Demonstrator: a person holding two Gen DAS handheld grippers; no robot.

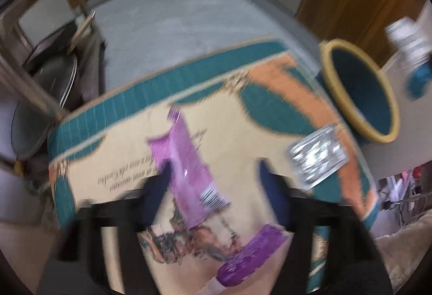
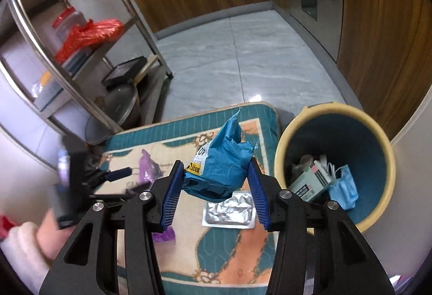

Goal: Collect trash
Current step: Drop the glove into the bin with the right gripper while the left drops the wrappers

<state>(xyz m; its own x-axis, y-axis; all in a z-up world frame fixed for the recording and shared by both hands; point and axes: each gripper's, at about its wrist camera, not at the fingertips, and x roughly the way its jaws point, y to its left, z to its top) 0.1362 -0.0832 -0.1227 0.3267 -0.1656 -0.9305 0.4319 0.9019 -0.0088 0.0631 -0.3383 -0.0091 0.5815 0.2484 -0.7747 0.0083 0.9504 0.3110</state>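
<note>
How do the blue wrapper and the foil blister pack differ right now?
The blue wrapper is crumpled and bulky, clamped between the right gripper's pads, up off the mat; the foil blister pack is flat and lies loose on the mat, untouched. The blue wrapper is matte with a printed label; the foil blister pack is shiny silver. Both are still outside the bin.

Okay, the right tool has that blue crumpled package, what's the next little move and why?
Probably carry the blue package to the right until it is over the trash bin, then open the right tool. The package is clamped between its pads above the mat, and the bin already holds trash.
</note>
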